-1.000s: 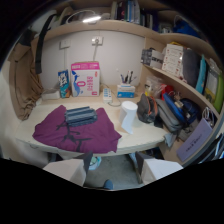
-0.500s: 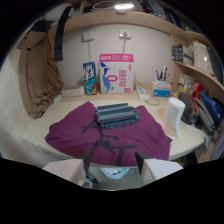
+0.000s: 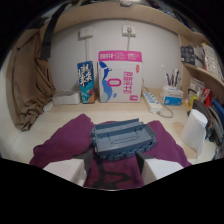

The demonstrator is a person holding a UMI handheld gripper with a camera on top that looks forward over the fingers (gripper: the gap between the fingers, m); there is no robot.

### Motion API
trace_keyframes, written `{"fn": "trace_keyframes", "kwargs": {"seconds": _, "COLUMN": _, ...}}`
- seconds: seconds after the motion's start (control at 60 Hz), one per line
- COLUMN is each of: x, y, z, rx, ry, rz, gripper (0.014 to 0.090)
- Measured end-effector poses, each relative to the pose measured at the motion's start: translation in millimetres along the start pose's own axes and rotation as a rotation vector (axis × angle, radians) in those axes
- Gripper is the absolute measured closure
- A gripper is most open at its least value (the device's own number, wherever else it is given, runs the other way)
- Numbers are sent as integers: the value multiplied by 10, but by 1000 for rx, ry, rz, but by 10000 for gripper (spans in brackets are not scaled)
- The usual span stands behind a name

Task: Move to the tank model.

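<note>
Tool [image 3: 114, 172] spread wide, tank model [image 3: 123, 139] just ahead on the purple cloth [image 3: 65, 145], nothing between. Open table [image 3: 55, 117] runs left toward the hanging brown cloth [image 3: 27, 85]. White cup [image 3: 194, 131] crowds the right; pink box [image 3: 120, 76] and blue carton [image 3: 86, 82] block the wall behind.

one tank model [image 3: 122, 138], one purple cloth [image 3: 70, 142], two cartons [image 3: 119, 76], one white cup [image 3: 194, 131]

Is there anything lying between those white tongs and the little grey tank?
Nothing but cloth. In the gripper view, only a short stretch of the purple cloth separates the open tongs from the tank model, which sits just ahead of them.
</note>
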Motion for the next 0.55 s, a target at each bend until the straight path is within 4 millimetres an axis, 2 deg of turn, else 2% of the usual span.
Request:
{"fn": "trace_keyframes", "kwargs": {"seconds": 0.183, "x": -15, "y": 21, "z": 57, "rx": -17, "ry": -2, "rz": 6, "gripper": 178}}
{"fn": "trace_keyframes", "kwargs": {"seconds": 0.55, "x": -8, "y": 103, "z": 24, "rx": -40, "ry": 8, "rz": 15, "gripper": 177}}
